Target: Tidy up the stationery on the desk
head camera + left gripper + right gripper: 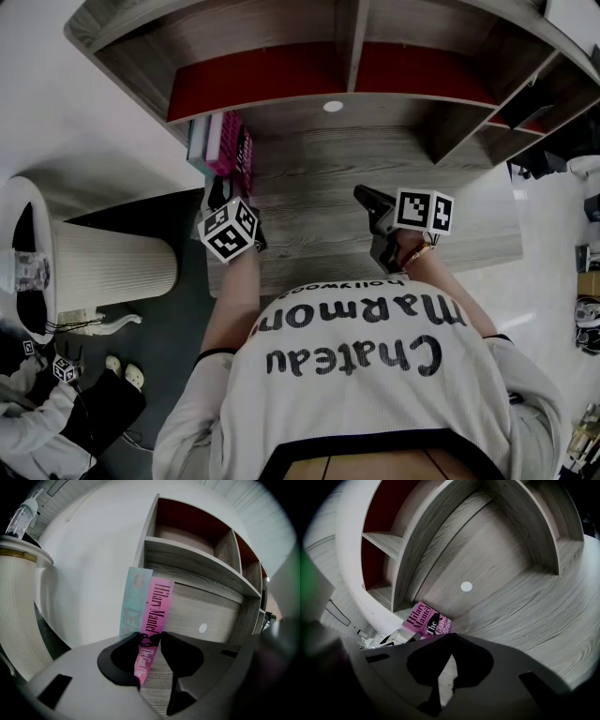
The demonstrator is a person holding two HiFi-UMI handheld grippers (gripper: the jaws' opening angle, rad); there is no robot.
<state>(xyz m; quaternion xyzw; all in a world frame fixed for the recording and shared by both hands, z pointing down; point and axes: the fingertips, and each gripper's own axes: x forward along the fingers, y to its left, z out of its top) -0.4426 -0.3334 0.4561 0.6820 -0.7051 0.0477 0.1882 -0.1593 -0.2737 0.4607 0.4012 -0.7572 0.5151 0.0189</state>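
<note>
Grey wood desk (319,187), left hand-held gripper (150,639) clamping pink "Hilary Mantel" book (157,606), right hand-held gripper (452,644) closed, empty

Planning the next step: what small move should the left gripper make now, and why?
Probably open the left gripper and ease it back. The pink book it grips already stands upright beside the teal book, so it looks placed.

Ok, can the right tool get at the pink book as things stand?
Probably yes: only bare desk lies between the shut right tool and the pink book, though the left tool grips its spine.
</note>
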